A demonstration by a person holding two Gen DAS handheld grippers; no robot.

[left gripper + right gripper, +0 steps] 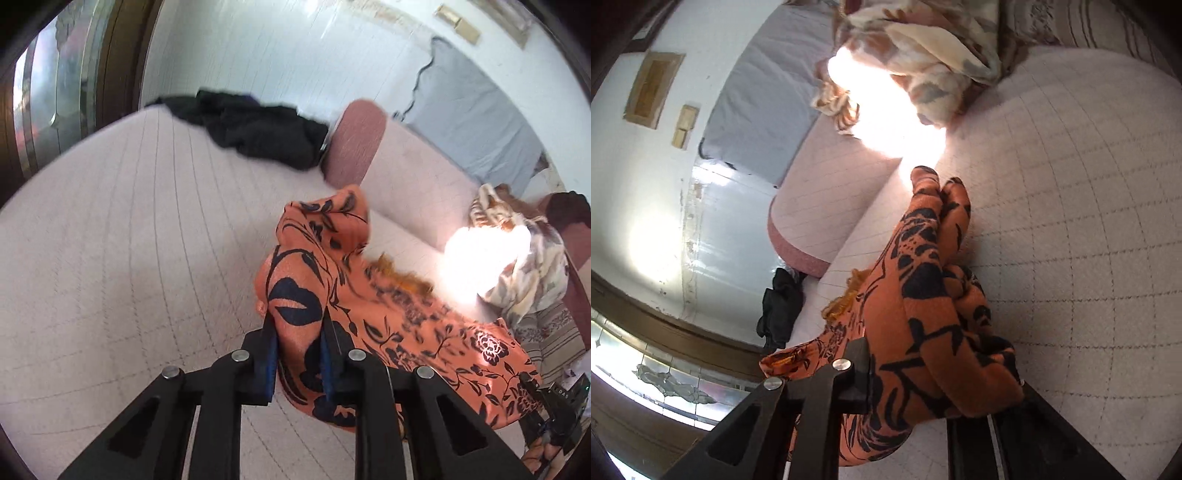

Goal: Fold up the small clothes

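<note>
An orange garment with a dark floral print (391,317) hangs stretched between my two grippers above a pale quilted bed (110,258). My left gripper (297,321) is shut on one bunched end of it, its blue-padded fingers (271,354) pinching the cloth. The other gripper shows at the lower right of the left wrist view (550,410), holding the far end. In the right wrist view my right gripper (923,376) is shut on the orange garment (923,295), which drapes over and hides its right finger. Yellow fringe (842,302) shows on the cloth's edge.
A black garment (258,129) lies crumpled at the far side of the bed beside a pink bolster (354,144). A cream patterned cloth pile (517,258) sits by a glaring sunlit patch. A grey sheet (476,122) hangs on the white wall.
</note>
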